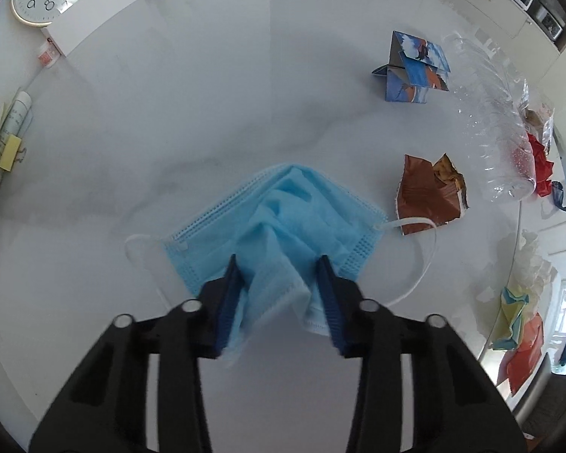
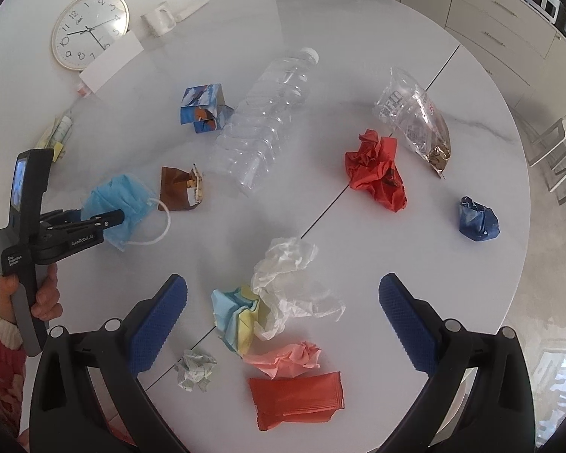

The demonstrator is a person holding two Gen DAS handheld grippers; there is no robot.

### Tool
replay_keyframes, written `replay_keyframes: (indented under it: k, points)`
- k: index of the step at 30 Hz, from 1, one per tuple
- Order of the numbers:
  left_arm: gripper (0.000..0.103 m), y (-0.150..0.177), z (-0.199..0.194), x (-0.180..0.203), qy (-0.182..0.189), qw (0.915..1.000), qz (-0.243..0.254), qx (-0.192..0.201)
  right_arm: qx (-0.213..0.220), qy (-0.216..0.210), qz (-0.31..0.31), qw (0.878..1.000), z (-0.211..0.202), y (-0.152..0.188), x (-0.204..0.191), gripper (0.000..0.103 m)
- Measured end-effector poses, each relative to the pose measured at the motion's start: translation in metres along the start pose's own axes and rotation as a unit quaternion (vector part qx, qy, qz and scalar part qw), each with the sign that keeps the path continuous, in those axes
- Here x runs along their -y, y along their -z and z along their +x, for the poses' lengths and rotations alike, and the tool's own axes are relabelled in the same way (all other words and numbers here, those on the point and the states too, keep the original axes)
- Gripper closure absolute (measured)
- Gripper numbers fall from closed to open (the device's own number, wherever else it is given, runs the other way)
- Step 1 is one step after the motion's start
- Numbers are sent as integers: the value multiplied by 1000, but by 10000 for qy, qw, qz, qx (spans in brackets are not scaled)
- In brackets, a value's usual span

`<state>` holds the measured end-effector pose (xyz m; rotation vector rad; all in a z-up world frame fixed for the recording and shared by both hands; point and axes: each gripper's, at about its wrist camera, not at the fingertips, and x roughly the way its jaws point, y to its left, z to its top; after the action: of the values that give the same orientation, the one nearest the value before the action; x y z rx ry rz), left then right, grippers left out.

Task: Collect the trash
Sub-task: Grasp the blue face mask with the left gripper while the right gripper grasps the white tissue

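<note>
Pleated blue fabric mask (image 1: 283, 219) bunches in left tool (image 1: 279, 283)'s clenched ribbed pads; right tool (image 2: 283, 324) gapes.

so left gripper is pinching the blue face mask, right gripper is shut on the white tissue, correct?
Not quite. The left gripper does pinch the blue face mask, but the right gripper is open and holds nothing; the white tissue lies on the table between its spread fingers, as the right wrist view shows.
</note>
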<state>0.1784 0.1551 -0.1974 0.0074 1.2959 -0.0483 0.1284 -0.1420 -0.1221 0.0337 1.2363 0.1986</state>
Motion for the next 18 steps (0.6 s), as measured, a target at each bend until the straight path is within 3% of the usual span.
replay_keyframes:
  k: [3,5,11,18]
  points:
    - [91,1,-4,2,38,9999,60,116,-57,85,109,9999,3,3,9,2]
    - [93,4,-12,3,99,9996,100,241,-107,136,176,9997,5,7,17,2]
    - [94,14,-54,11,270,9979,72,580,-318,216,325,9987,18,17,36,2]
    - [94,24,-97,30,564,9951,266,762,-544,64,164,9984,45,18,24,2]
